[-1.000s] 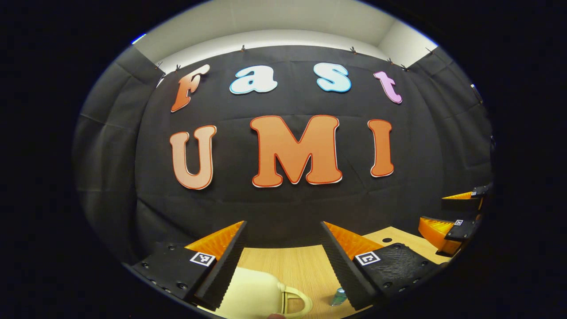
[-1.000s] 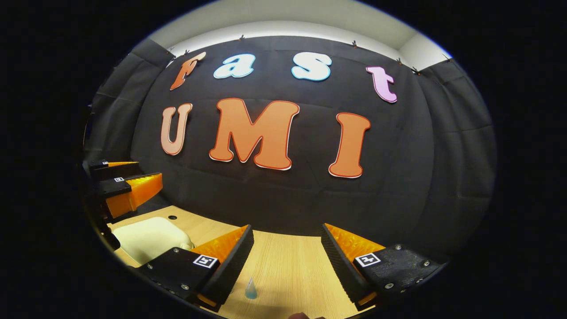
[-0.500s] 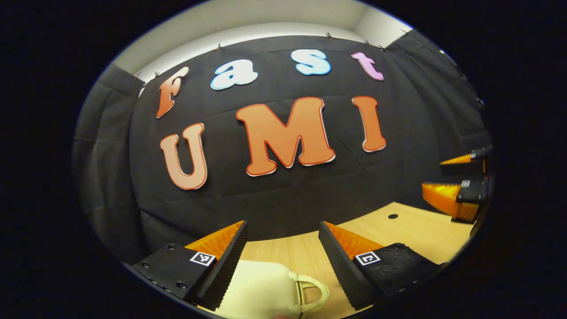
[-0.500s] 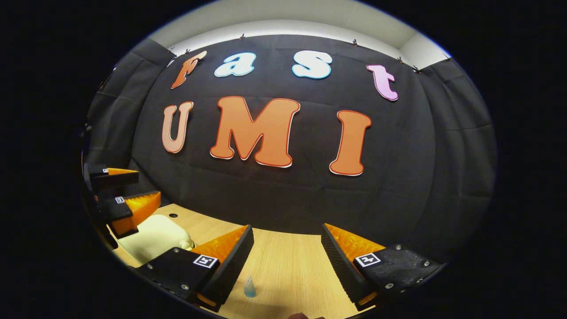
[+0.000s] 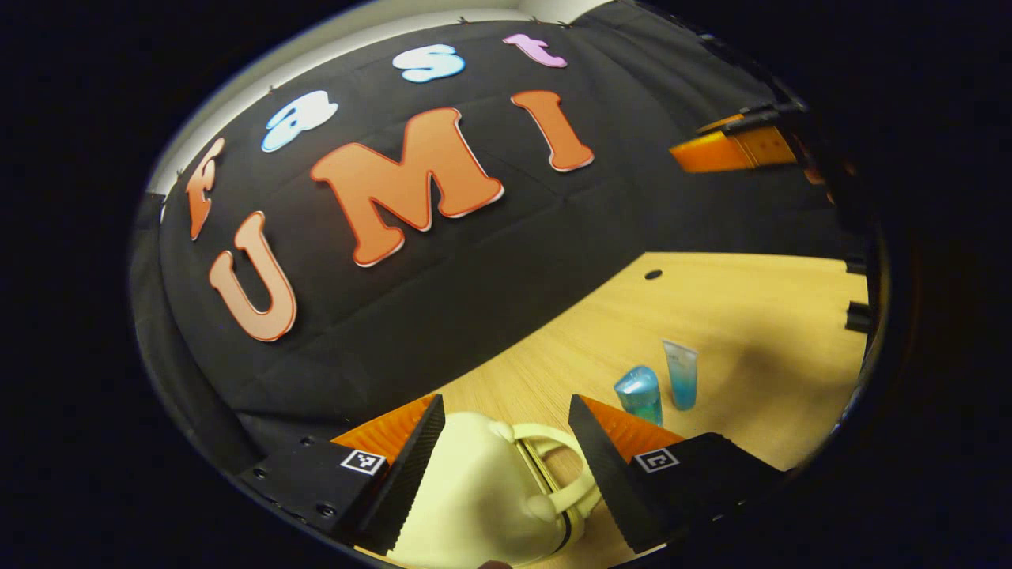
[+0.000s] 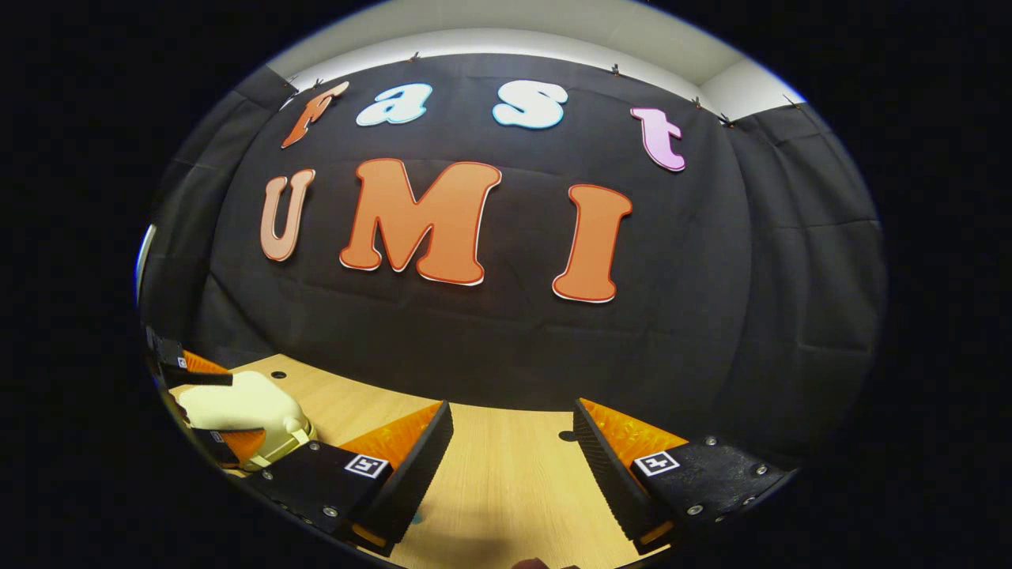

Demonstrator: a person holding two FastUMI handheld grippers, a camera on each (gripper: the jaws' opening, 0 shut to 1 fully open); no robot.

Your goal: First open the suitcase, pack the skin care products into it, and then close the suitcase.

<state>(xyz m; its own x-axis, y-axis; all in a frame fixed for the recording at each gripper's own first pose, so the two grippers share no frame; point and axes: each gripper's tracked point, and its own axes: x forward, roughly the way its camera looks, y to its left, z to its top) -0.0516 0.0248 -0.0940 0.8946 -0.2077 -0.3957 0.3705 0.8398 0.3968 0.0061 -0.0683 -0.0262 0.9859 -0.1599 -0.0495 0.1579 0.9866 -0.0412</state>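
Filling booth: wooden tabletop (image 5: 735, 316), black cloth wall (image 6: 506, 348)

Suitcase (image 5: 474, 490) cream/pale yellow, handle (image 5: 557, 466) same shade, thin dark line along the seam. Table (image 5: 743, 316) light wood, fine straight grain, small black hole (far side). Bottle (image 5: 640, 393) translucent teal-blue. Tube (image 5: 681, 374) clear at top fading to blue. Booth wall cloth black, strip above it off-white.
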